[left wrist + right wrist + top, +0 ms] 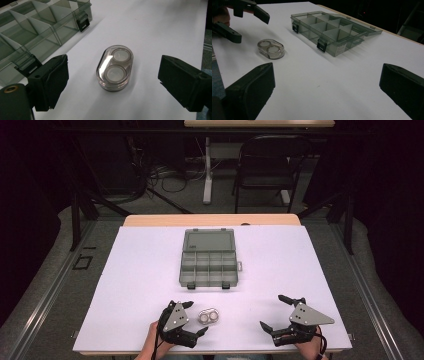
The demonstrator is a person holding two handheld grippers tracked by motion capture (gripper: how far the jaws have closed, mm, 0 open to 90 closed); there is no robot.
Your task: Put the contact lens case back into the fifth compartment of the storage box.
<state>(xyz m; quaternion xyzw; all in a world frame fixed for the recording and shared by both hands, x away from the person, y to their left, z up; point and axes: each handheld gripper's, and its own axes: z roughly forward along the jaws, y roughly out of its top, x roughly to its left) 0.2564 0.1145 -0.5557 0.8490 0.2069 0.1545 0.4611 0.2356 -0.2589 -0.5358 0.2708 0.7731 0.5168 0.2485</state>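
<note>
A small clear oval case (210, 316) with two round white discs inside lies flat on the white table (140, 270), near its front edge. My left gripper (196, 318) is just left of the case, open, its jaws pointing at it without touching. In the left gripper view the case (115, 68) lies a little ahead of the two black jaws, which stand wide on either side. My right gripper (272, 311) is open at the front right with nothing between its jaws. Its view has the case (271, 49) at the left.
A grey translucent compartment box (208, 265) lies mid-table with its lid folded back; its dividers and black latches (321, 46) face me. White table surface stretches between the box and both grippers. Behind the table stand a folding chair (270, 167) and cables on the floor.
</note>
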